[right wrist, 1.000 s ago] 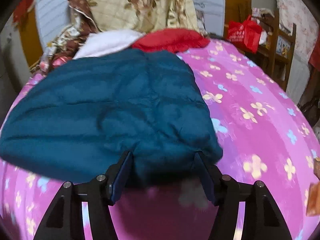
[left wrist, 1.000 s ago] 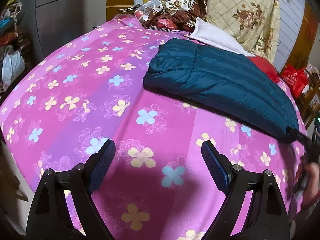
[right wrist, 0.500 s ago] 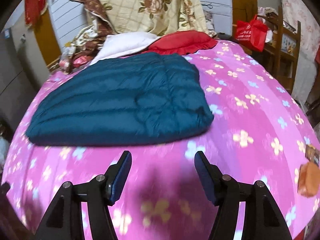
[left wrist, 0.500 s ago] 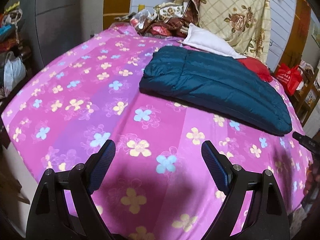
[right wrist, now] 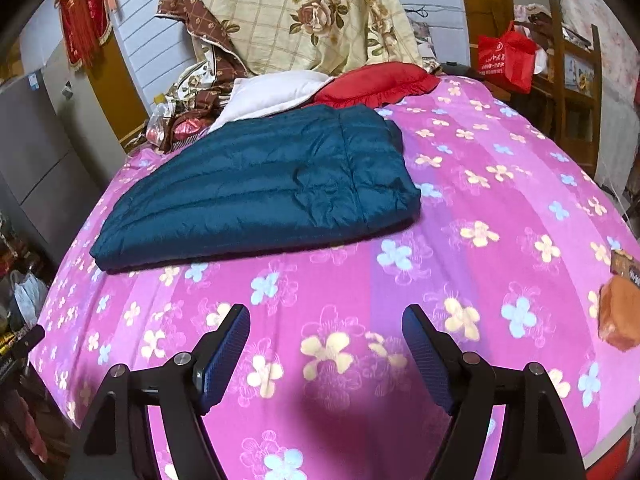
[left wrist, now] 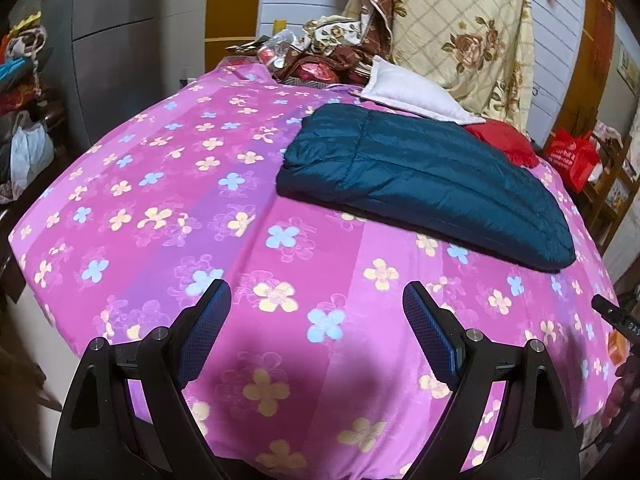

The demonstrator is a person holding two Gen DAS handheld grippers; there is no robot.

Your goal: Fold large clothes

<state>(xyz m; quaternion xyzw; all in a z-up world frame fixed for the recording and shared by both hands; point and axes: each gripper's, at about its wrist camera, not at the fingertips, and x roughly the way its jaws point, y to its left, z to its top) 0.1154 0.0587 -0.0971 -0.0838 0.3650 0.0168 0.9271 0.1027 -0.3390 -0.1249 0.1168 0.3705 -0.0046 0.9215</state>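
A teal quilted down jacket (left wrist: 424, 176) (right wrist: 264, 184) lies folded flat on the pink flowered bedsheet (left wrist: 168, 208) (right wrist: 500, 200), toward the far side of the bed. My left gripper (left wrist: 316, 304) hangs open over bare sheet, well short of the jacket's near edge, nothing between its blue pads. My right gripper (right wrist: 326, 326) is likewise over bare sheet in front of the jacket; its jaws are opening and nothing is between them. In the left wrist view, the tip of the right gripper (left wrist: 618, 316) shows at the right edge.
A white pillow (right wrist: 276, 92), a red pillow (right wrist: 376, 80) and a heaped floral quilt (right wrist: 296, 16) sit behind the jacket. A red bag (right wrist: 506, 60) hangs by a wooden chair at right. An orange packet (right wrist: 618, 316) lies near the bed's right edge. Clutter lines the left.
My right gripper let go of the jacket's near edge, pulled back toward the bed's front and opened wider. My left gripper drew back slightly; the jacket lies still.
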